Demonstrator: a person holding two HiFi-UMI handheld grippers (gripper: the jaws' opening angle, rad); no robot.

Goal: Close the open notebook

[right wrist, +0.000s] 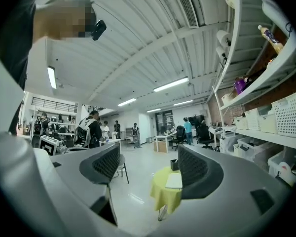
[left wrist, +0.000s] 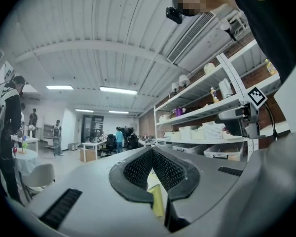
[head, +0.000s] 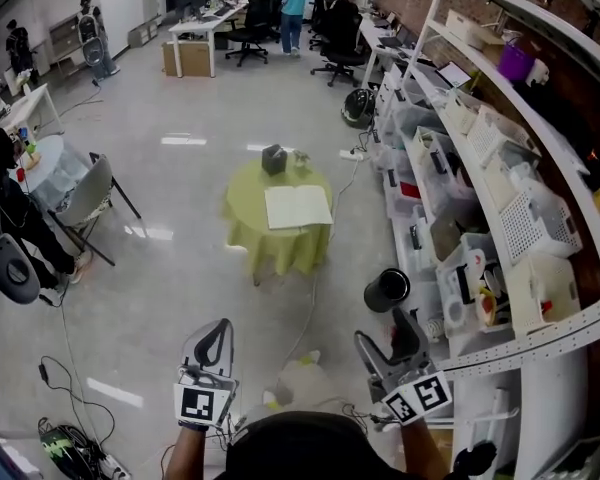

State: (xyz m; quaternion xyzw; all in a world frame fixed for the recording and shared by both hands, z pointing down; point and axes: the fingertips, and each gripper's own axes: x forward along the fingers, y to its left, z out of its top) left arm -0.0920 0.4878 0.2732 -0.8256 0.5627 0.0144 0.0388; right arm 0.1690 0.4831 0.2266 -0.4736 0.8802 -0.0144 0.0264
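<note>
Well back from the table (head: 248, 218), the left gripper (head: 218, 328) is pressed together on nothing. The notebook (head: 298, 207) lies open by the table's right edge, untouched, so the closing looks wholly undone. The right gripper (head: 387, 336) stands spread and empty.
</note>
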